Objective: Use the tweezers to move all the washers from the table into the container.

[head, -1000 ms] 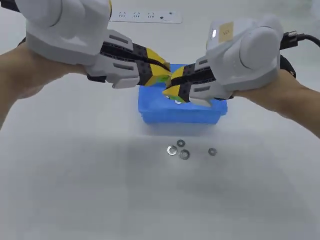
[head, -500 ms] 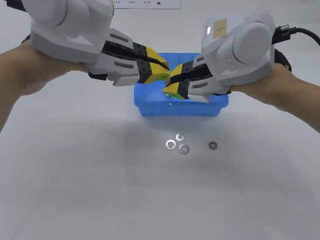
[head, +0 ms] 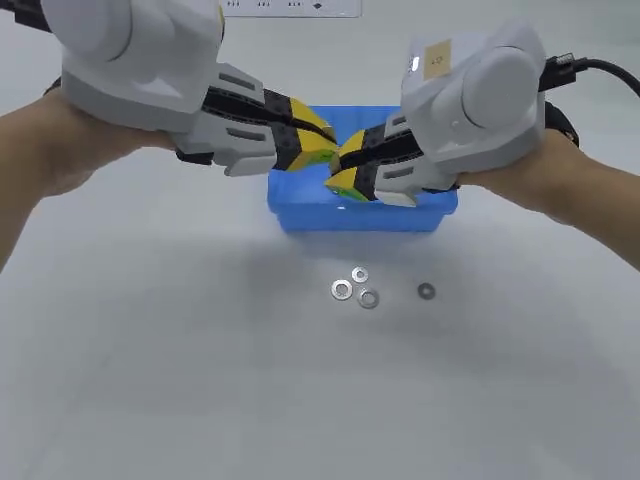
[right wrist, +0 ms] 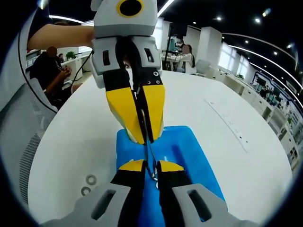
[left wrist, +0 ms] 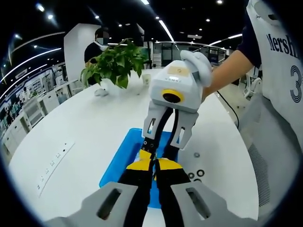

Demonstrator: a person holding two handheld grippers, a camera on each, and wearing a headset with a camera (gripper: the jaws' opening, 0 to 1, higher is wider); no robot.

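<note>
Presently the tweezers (right wrist: pixel 149 153) are pinched in the left claw (right wrist: pixel 146 138), whose jaws are pressed together on them. The right claw (right wrist: pixel 151 166) is closed nearly around their lower end, though a true grip cannot be told. The blue box (head: pixel 300 222) is seen beneath both claws, and four washers (head: pixel 343 290) on the table (head: pixel 200 380) nearer the person. If one claw is loosened early, the tweezers could be dropped into the box.

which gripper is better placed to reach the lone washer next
Right, probably. Both grippers' jaws close on the tweezers, but the lone washer lies on the table in front of the container, on the side of the right gripper, farther from the left gripper.
</note>
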